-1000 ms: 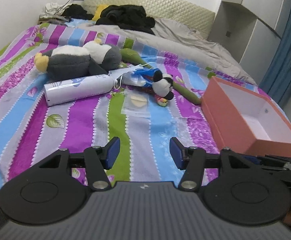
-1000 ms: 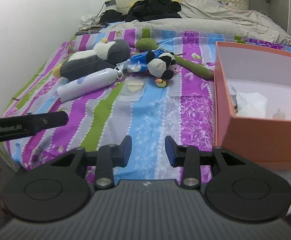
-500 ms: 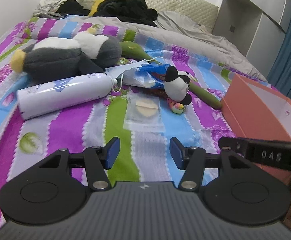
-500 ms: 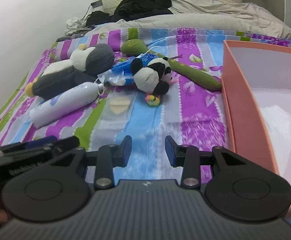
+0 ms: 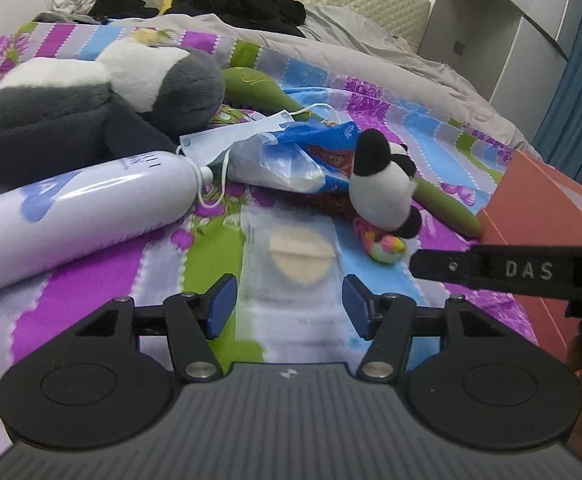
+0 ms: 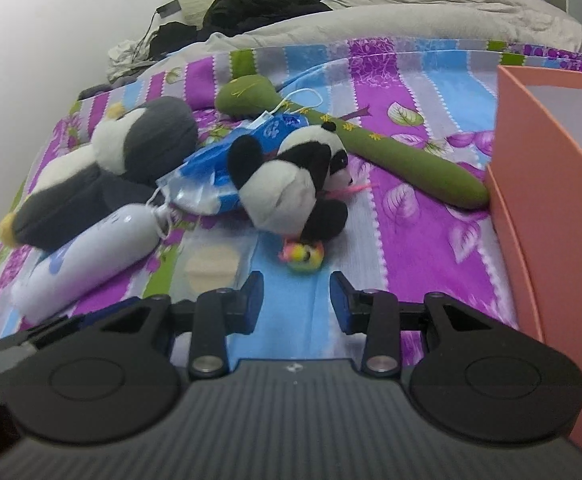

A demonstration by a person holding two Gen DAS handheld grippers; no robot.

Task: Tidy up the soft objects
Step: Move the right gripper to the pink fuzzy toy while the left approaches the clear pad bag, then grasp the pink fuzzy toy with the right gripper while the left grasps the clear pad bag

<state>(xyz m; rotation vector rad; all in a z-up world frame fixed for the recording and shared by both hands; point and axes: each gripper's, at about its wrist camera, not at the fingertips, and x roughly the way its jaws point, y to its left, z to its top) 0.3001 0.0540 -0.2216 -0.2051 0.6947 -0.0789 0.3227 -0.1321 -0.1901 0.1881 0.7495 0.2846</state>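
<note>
Striped bedding in purple, blue and green fills the left wrist view, strewn with soft things awaiting sorting. The left gripper hovers low with its blue pads spread and empty, framing a clear packet holding a round beige pad, probably lined up to straddle it. Beyond lie a white bottle, a grey penguin plush, a face mask, a blue plastic bag and a small panda plush. Compared with a second ago, everything looms much larger and nearer. In the right wrist view, the right gripper is narrowly parted, holding nothing, aimed at a rainbow-coloured trinket below the panda plush. An orange box, the likely destination, stands at right, touching a long green plush; it now sits closer than before.
</note>
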